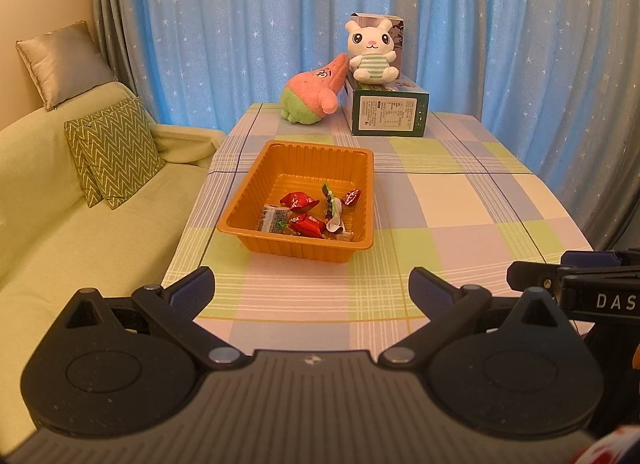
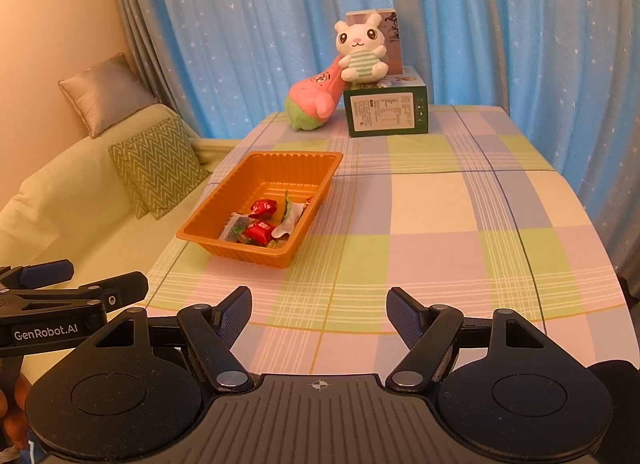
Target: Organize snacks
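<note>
Your left gripper (image 1: 311, 288) and right gripper (image 2: 319, 312) hover spread and empty; every snack (image 1: 307, 225) seems already in the tray (image 1: 240, 203), so nothing remains to grasp.

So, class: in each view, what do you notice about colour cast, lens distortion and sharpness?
Left wrist view: warm orange cast; fisheye bends the table edges, corners go dark; the tray is sharp, the left gripper softer. Right wrist view: same warm cast, curtain bowed; the rabbit toy is clear, the right gripper slightly soft.
</note>
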